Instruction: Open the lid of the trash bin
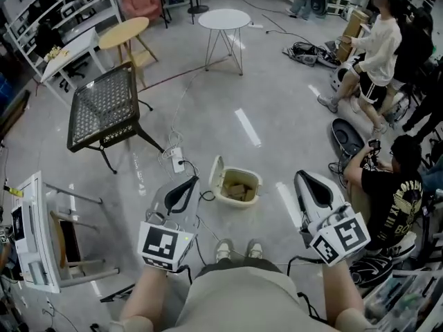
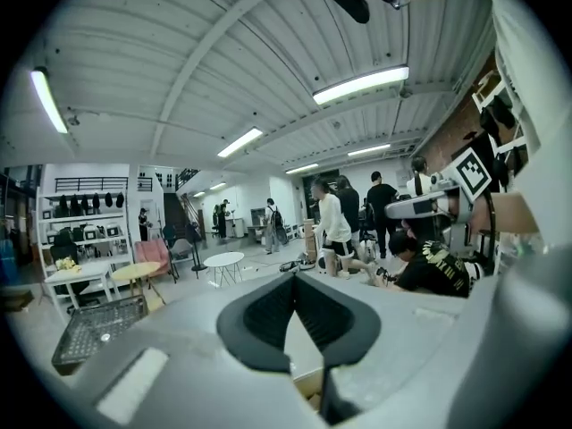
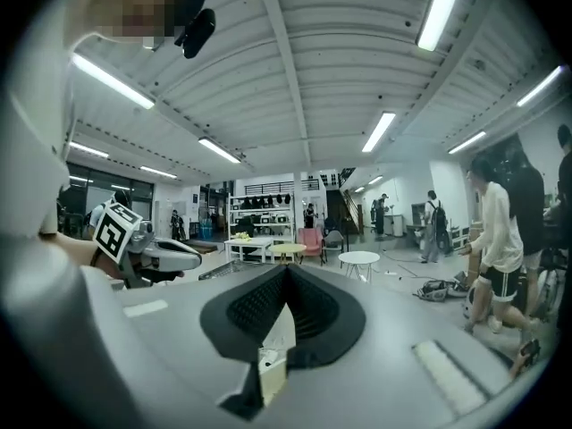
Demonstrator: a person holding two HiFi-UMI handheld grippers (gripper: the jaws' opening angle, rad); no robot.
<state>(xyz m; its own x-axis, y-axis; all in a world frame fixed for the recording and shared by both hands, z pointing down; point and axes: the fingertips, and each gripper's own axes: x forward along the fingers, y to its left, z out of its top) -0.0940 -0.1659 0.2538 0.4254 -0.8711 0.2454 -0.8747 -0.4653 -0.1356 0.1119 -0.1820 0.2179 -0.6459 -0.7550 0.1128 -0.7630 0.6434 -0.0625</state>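
In the head view we look down on the trash bin (image 1: 239,187), which stands on the grey floor (image 1: 277,109) just ahead of our shoes (image 1: 223,250), between the two grippers. Its lid (image 1: 217,173) is raised and stands up along the bin's left side, so we see brown cardboard scraps inside. The left gripper (image 1: 188,187) hangs just left of the bin, near the lid; we cannot tell whether it touches it. The right gripper (image 1: 306,185) is held well to the bin's right. Farther off stand a black wire-mesh table (image 1: 104,106), a round white table (image 1: 223,21) and a round yellow table (image 1: 124,32). Several people (image 1: 377,47) sit or crouch at the right.

In the left gripper view the left gripper (image 2: 294,284) has its black fingers (image 2: 268,315) together at the tips, with nothing clamped between them. Through the narrow opening lower down we see a pale surface and a bit of cardboard. The right gripper (image 2: 429,206) and its marker cube (image 2: 472,172) show at the right.

In the right gripper view the right gripper (image 3: 287,275) likewise has its fingers (image 3: 255,307) meeting at the tips and holding nothing. A pale strip shows through the gap beneath them. The left gripper (image 3: 165,256) appears at the left, and shelves (image 3: 264,213) stand against the far wall.
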